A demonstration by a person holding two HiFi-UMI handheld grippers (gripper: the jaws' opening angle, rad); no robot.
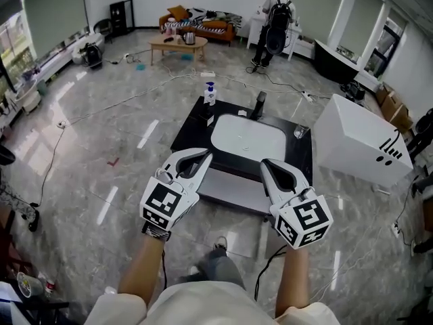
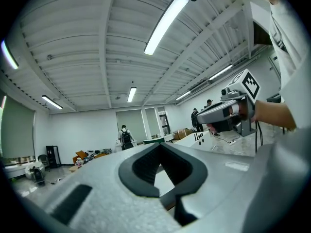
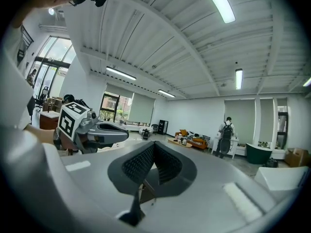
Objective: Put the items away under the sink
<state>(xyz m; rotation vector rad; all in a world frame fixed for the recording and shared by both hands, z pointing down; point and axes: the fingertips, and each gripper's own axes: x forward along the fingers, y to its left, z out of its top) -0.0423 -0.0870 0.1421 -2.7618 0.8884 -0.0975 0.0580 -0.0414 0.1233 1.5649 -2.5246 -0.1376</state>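
Where head view shows sink point(image 1: 247, 141), gripper views ceiling point(image 2: 97, 42)

bottle point(image 1: 210, 93) at far left corner of sink unit point(image 1: 189, 131), faucet point(image 1: 260, 104) behind basin point(image 1: 247, 141), box point(image 1: 358, 144) at right

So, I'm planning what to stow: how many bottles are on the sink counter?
1: the blue-capped bottle stands at the back left corner of the black counter, left of the faucet. Others could be hidden from this angle.
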